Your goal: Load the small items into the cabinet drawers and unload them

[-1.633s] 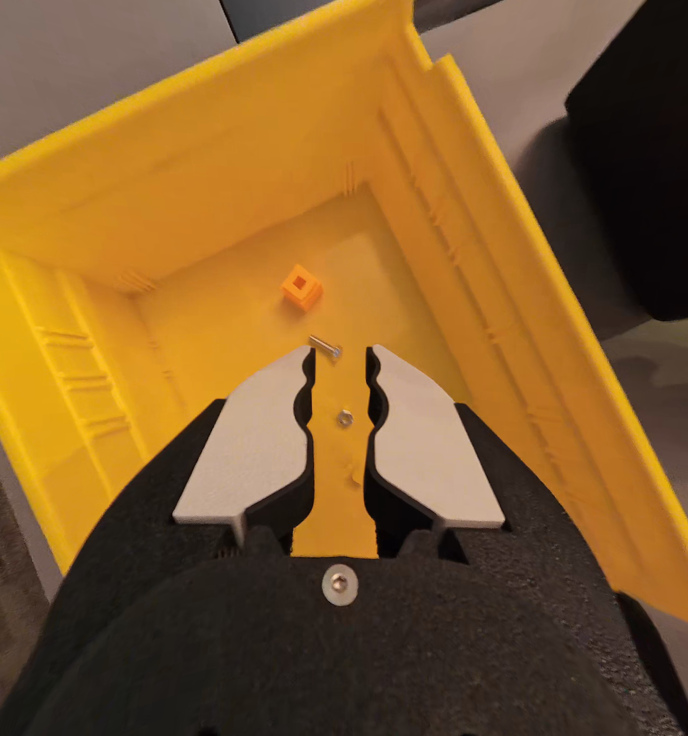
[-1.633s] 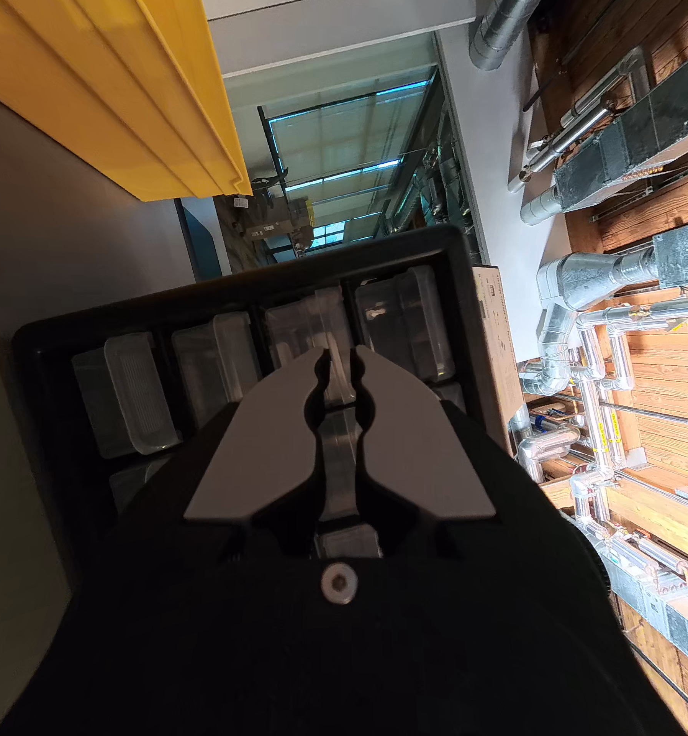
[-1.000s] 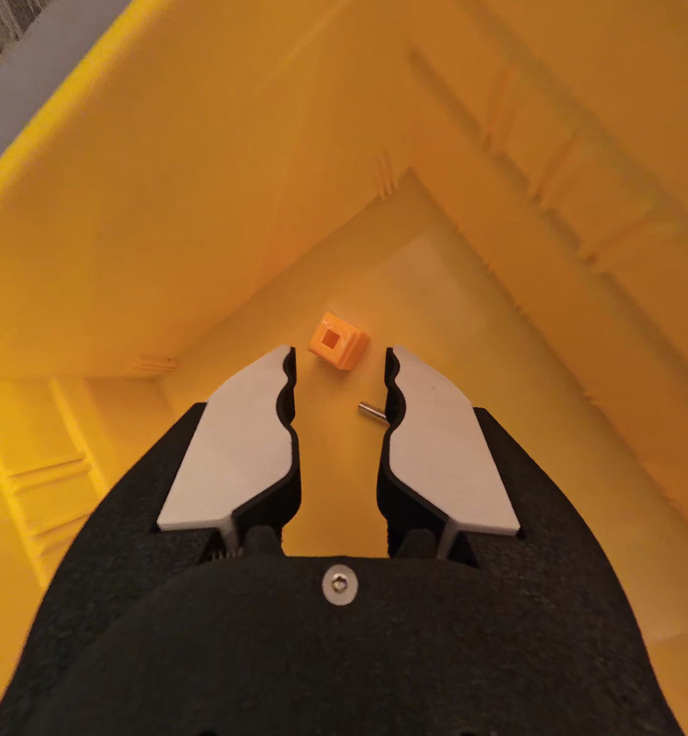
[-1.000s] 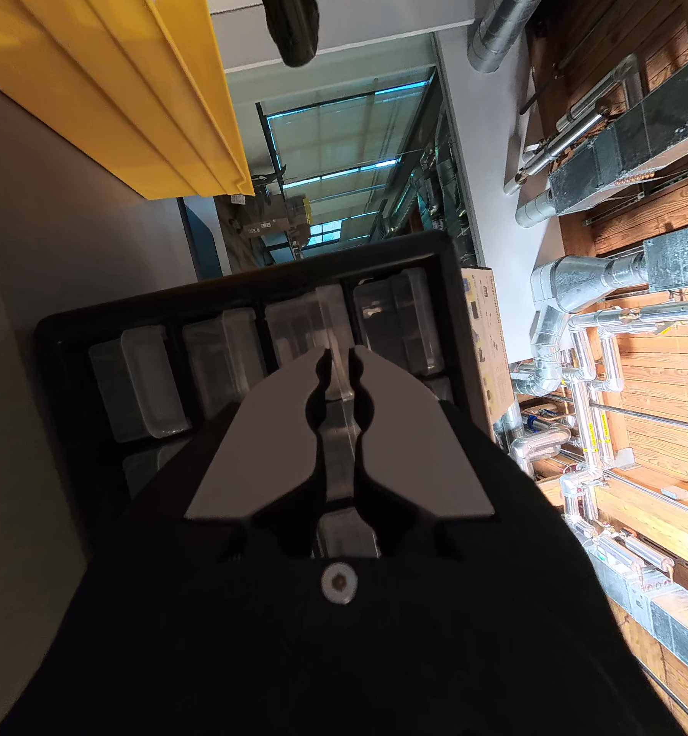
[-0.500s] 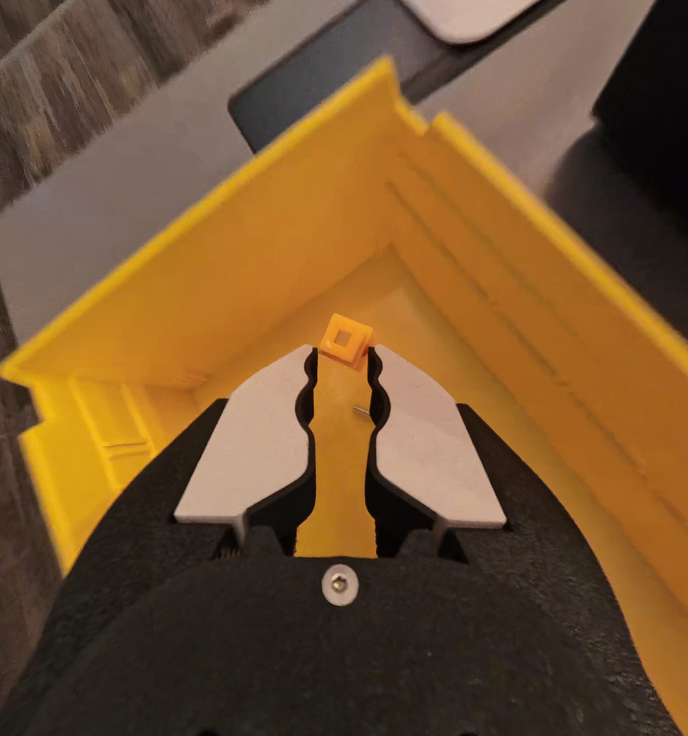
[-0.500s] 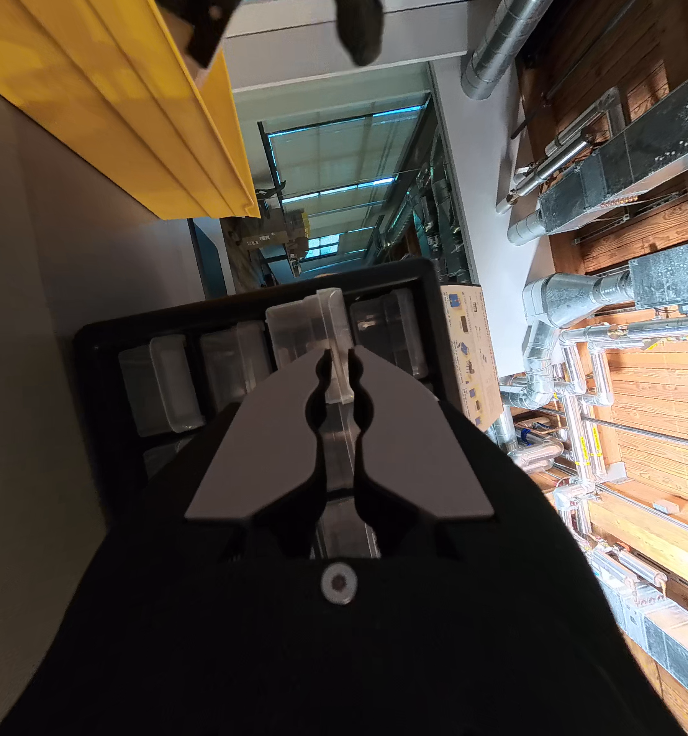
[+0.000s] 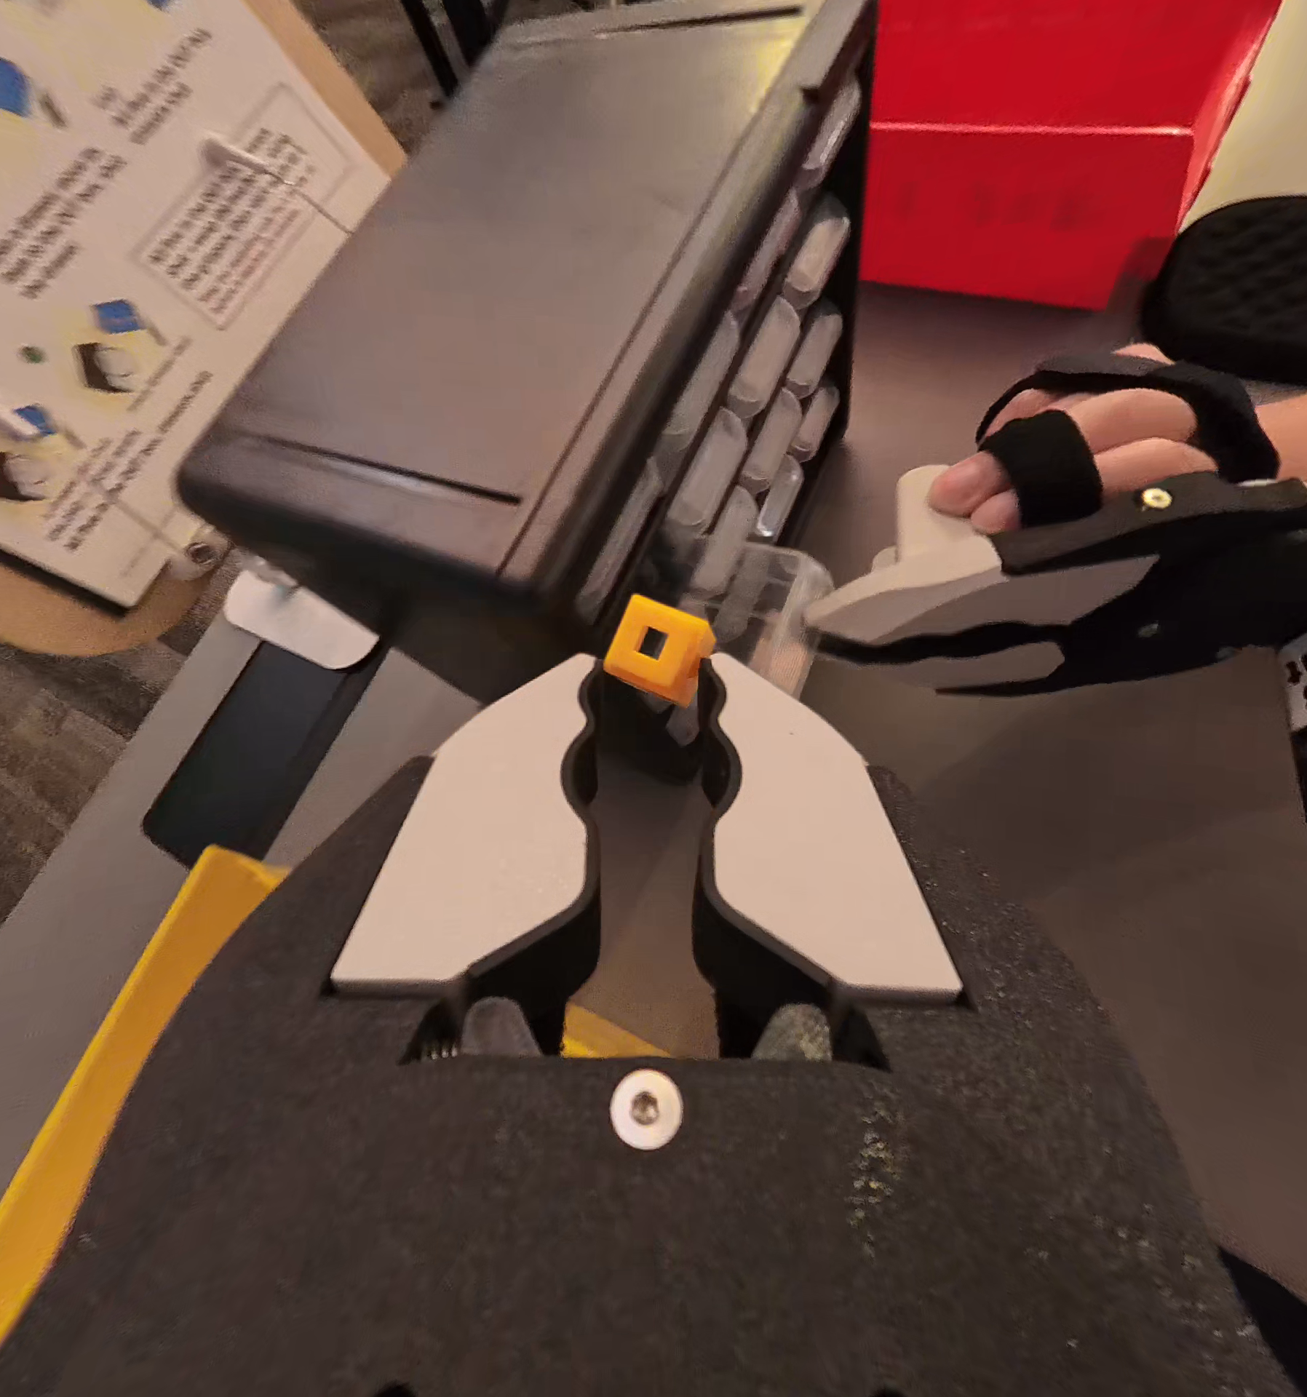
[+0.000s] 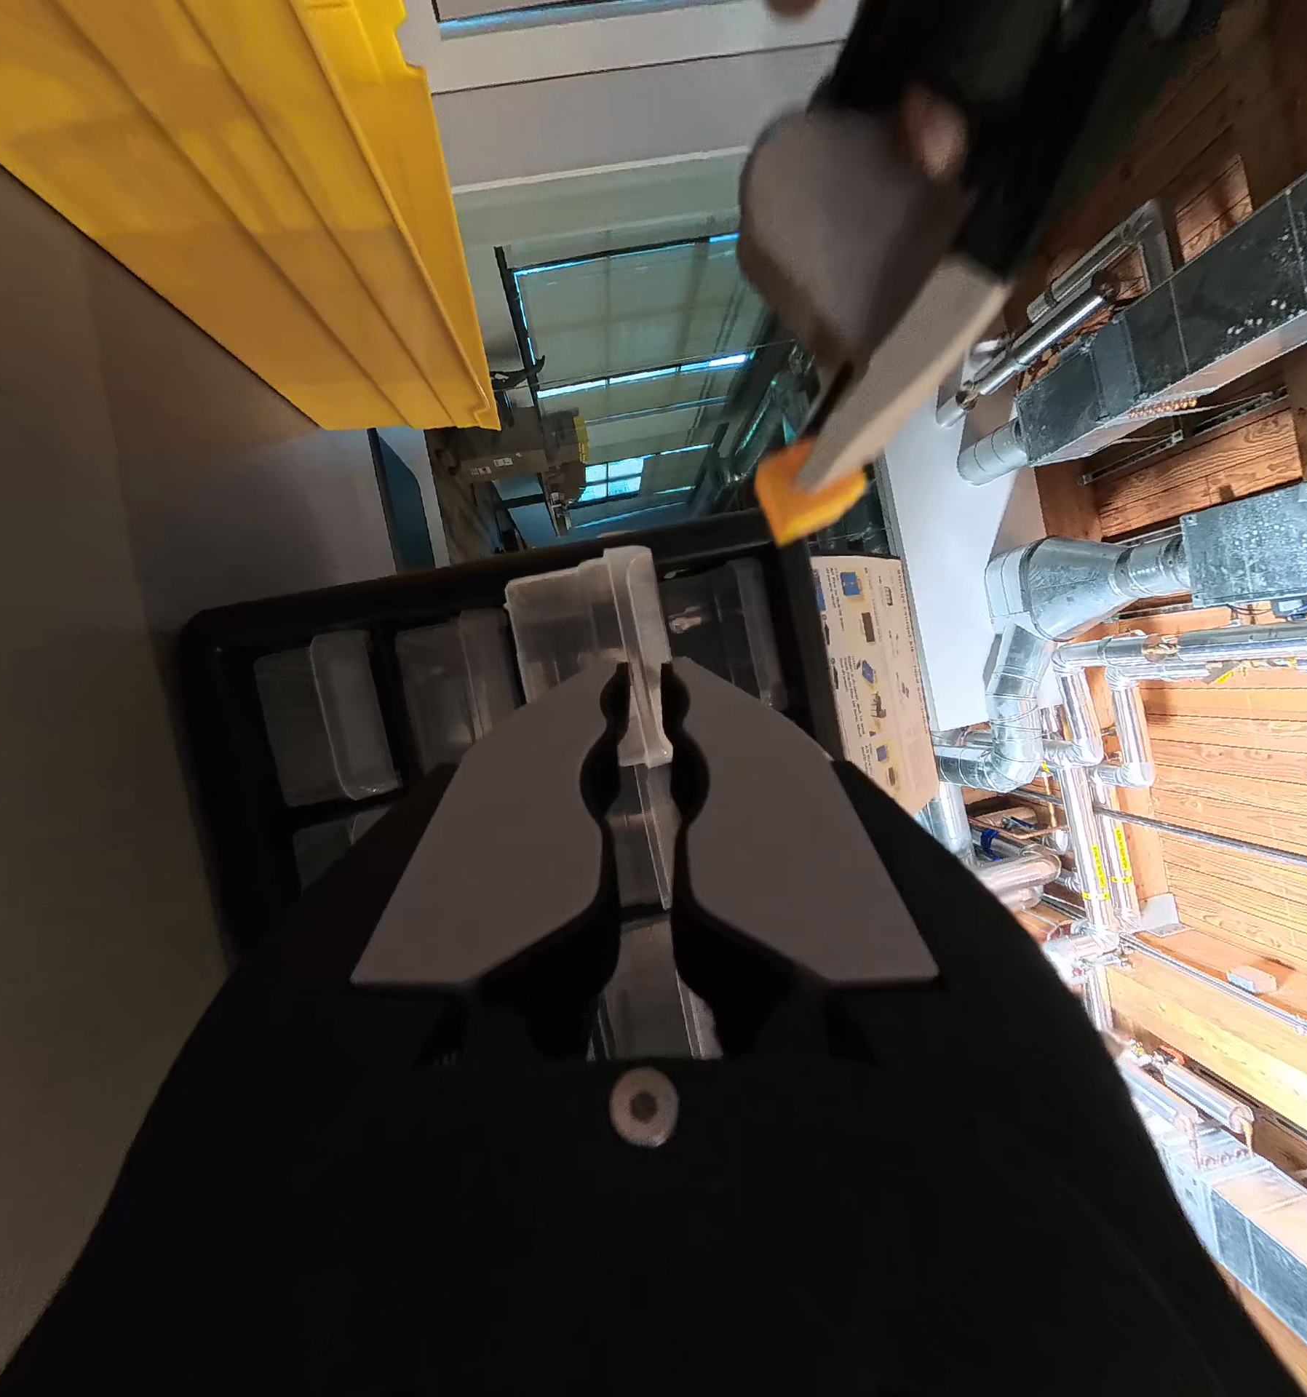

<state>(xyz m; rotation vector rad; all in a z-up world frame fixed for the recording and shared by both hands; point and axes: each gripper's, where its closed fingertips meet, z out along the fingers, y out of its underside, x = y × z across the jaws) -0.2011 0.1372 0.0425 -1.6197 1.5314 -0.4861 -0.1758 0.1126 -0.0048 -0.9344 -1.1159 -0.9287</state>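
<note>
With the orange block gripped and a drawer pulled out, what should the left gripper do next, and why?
Probably carry the orange block forward over the clear drawer and release it. The left gripper pinches the block just short of the drawer, which the right gripper holds pulled out of the black cabinet.

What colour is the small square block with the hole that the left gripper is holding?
Orange: the small square block pinched by the left gripper shows best in the left wrist view.
</note>
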